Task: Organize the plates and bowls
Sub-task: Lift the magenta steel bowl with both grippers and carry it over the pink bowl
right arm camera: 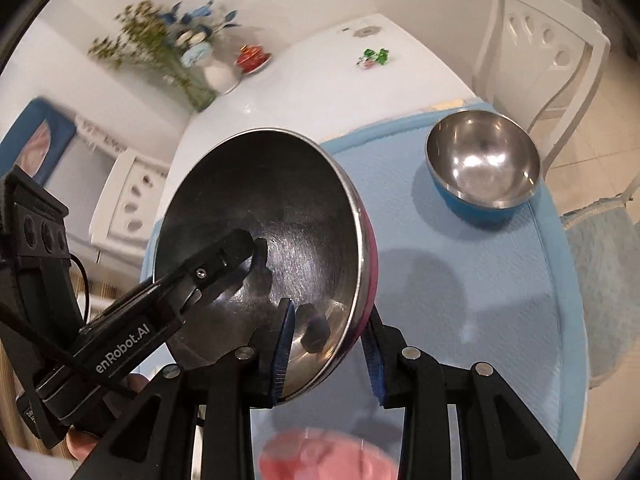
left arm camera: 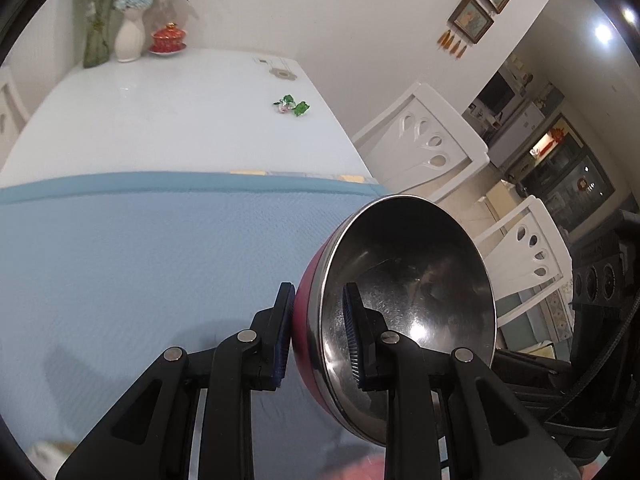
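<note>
Both grippers clamp the same pink-sided steel bowl [left arm camera: 404, 304], which is off the blue mat [left arm camera: 140, 264] and tipped on edge. The left gripper [left arm camera: 318, 336] pinches its rim, one pad on the pink outside, the other inside the steel hollow. The right gripper [right arm camera: 326, 344] grips the opposite rim the same way, one pad inside, one outside. A second steel bowl with a blue outside [right arm camera: 482, 168] sits upright on the mat's far right corner, well apart from both grippers. A blurred pink dish [right arm camera: 328, 460] lies below the right gripper.
</note>
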`<action>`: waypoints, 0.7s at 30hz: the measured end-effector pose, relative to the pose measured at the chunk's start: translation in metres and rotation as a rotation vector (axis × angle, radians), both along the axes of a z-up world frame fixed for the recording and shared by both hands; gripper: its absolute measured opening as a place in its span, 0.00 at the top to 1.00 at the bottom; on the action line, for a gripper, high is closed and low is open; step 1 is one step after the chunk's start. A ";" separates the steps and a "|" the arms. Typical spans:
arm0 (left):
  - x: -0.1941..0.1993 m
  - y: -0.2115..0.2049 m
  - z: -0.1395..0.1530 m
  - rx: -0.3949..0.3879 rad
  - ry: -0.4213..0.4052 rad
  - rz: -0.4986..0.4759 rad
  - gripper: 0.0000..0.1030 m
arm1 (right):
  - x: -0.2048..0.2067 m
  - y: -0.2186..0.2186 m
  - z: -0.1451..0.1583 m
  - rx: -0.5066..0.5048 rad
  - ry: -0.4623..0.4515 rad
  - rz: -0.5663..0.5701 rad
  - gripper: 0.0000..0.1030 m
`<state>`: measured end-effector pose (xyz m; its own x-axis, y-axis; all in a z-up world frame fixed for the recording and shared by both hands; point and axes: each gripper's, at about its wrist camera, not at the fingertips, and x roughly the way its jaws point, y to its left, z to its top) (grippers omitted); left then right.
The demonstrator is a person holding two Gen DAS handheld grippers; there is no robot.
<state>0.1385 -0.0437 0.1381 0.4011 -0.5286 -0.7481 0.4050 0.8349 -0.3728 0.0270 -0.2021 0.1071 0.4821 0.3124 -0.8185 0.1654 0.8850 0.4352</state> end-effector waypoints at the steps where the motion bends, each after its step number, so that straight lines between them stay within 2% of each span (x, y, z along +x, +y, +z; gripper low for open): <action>1: -0.014 0.003 0.004 0.002 -0.004 0.006 0.79 | -0.009 0.001 0.001 0.000 0.003 0.009 0.69; 9: -0.089 0.018 0.012 0.035 -0.004 0.043 0.79 | -0.074 0.022 0.001 0.014 0.055 0.093 0.69; 13: -0.119 0.024 0.003 0.021 0.035 0.053 0.79 | -0.099 0.025 -0.002 -0.011 0.060 0.142 0.69; 21: -0.170 0.016 -0.021 0.021 0.113 0.021 0.79 | -0.142 0.014 -0.032 0.004 0.124 0.219 0.69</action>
<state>-0.0313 -0.0277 0.1175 0.3244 -0.5048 -0.8000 0.3433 0.8509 -0.3977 -0.1146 -0.1881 0.0755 0.2986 0.4016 -0.8658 0.0226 0.9039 0.4271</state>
